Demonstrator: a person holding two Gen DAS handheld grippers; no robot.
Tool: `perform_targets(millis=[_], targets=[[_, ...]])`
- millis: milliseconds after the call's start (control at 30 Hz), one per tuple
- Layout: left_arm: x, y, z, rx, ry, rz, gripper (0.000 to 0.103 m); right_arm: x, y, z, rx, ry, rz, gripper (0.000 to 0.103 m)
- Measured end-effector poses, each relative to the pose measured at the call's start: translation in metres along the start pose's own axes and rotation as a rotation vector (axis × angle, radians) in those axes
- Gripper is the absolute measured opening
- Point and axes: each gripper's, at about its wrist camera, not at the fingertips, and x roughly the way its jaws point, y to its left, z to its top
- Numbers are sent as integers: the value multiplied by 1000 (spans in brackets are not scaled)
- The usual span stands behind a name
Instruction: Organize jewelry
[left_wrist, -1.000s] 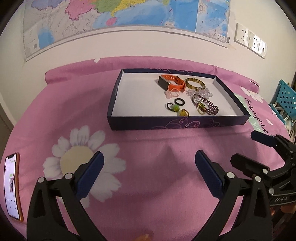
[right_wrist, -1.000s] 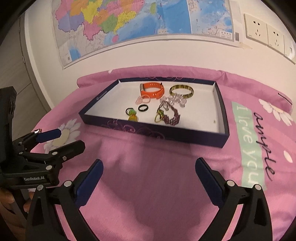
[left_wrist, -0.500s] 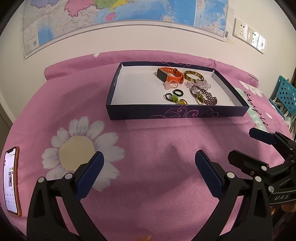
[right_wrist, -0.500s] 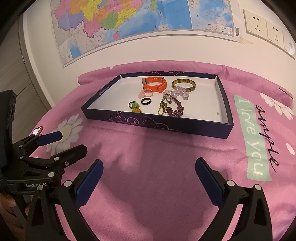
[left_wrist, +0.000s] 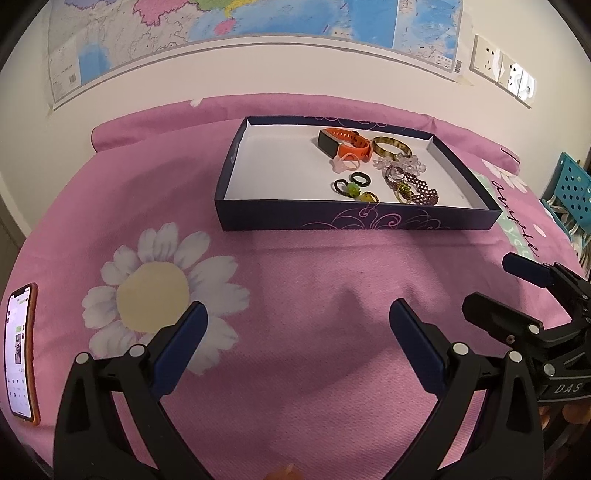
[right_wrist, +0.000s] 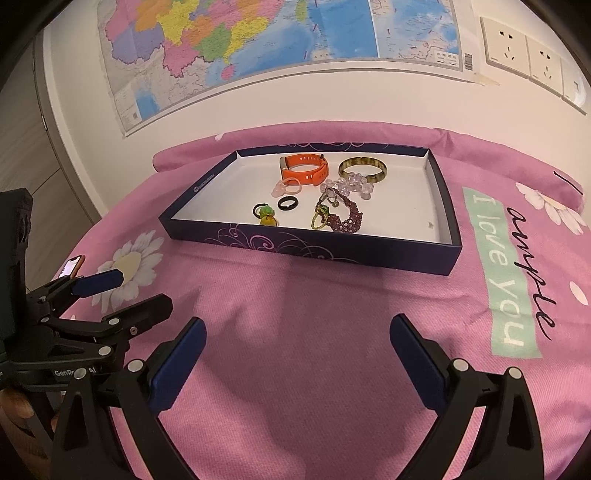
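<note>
Hovering over the pink blanket (left_wrist: 295, 266), the left gripper (left_wrist: 297, 315) and right gripper (right_wrist: 297, 332) both gape wide, holding nothing. Ahead, the dark tray (right_wrist: 317, 251) contains the jewelry: an orange band (right_wrist: 304, 168), bangle (right_wrist: 362, 169), black ring (right_wrist: 287, 203) and beaded bracelet (right_wrist: 347, 216).

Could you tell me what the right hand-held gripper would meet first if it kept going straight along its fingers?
Probably the pink bedspread, then the near wall of the dark blue tray. The right hand-held gripper is open and empty; its height above the cloth is unclear.
</note>
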Motion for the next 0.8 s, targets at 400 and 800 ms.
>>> perform_targets(millis=[400,800], targets=[[1,-1,-2,3,5,-3,97,-1,-2,1,3,-7,-1,96],[1,-2,-2,6,2,0,97,-1,-2,0,5,-5,-1,96]])
